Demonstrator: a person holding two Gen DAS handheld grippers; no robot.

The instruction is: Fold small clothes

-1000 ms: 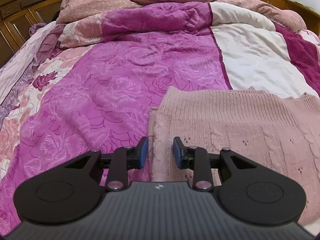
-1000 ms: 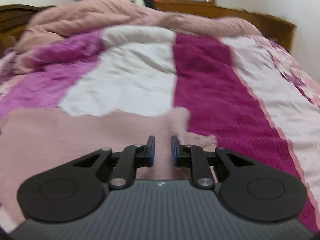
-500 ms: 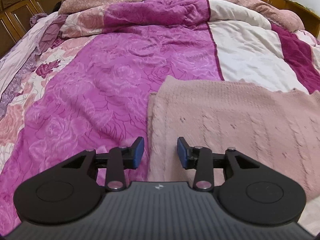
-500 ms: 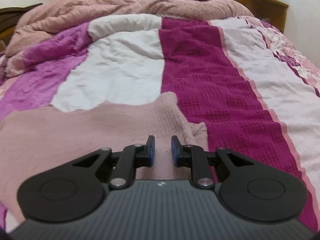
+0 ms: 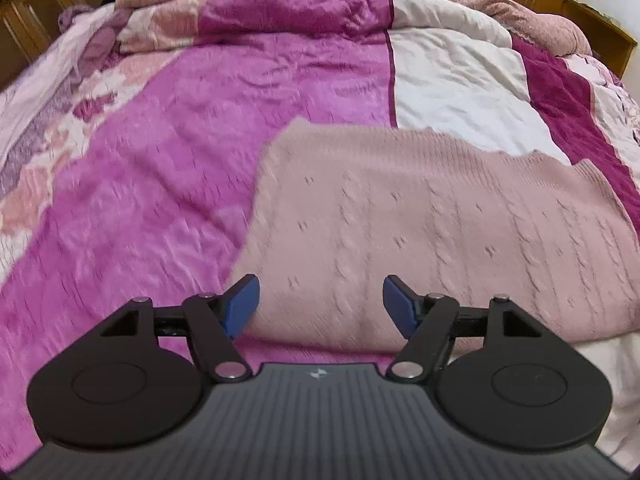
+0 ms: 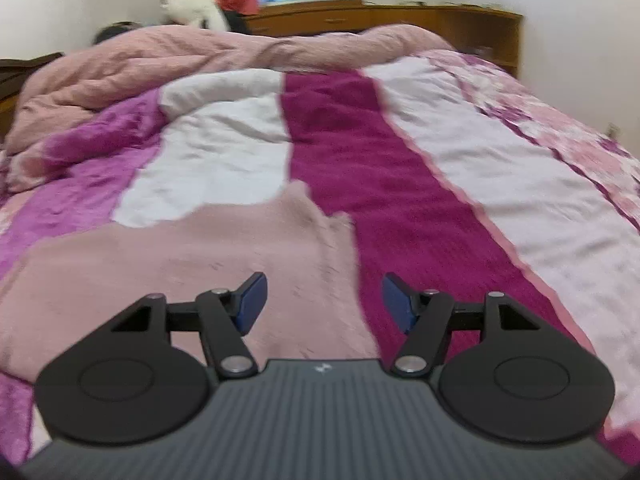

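Observation:
A pale pink knitted garment (image 5: 420, 216) lies flat on the bed, folded into a wide rectangle. It also shows in the right wrist view (image 6: 192, 264). My left gripper (image 5: 320, 302) is open and empty above the garment's near left corner. My right gripper (image 6: 322, 300) is open and empty above the garment's near right edge, which runs between its blue pads.
The bed is covered by a patchwork quilt (image 5: 160, 184) of magenta, white and dark crimson panels. A bunched pink duvet (image 6: 200, 56) lies at the far end. Wooden furniture (image 6: 420, 20) stands behind the bed, with a window above it.
Both grippers have opened wide from a narrow gap. Both have pulled back and risen a little, so more of the garment shows.

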